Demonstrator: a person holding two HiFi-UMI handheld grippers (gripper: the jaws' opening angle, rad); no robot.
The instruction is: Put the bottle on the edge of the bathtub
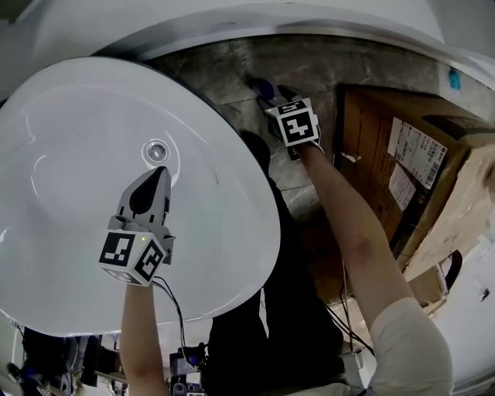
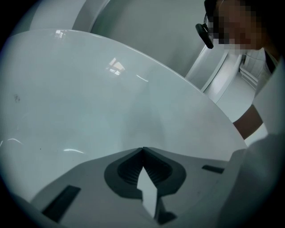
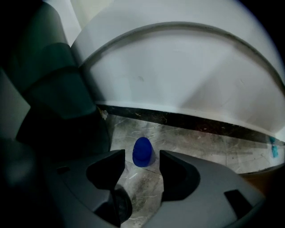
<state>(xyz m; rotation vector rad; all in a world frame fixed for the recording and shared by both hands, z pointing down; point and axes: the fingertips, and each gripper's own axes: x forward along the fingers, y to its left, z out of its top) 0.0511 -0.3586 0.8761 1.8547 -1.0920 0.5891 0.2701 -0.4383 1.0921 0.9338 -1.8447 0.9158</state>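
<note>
Two hand-held grippers at a white bathtub (image 1: 62, 155), with the bottle standing on the floor beside it.
The oval tub fills the left of the head view; to its right runs a strip of grey veined floor (image 1: 224, 69), bounded at the top by a second white curved body (image 1: 232, 15) and at the right by cardboard boxes (image 1: 379, 155). The left gripper (image 1: 160, 172) hangs over the tub's basin, its jaws together at the tips with nothing between them. The right gripper (image 1: 271, 91) points steeply down at the floor strip, jaws apart. The bottle (image 3: 142, 151), of which only a rounded blue top shows, stands on the floor between the right gripper's fingertips, clear of both pads and off the tub's edge. A round drain (image 1: 157, 150) lies in the basin just ahead of the left gripper.
</note>
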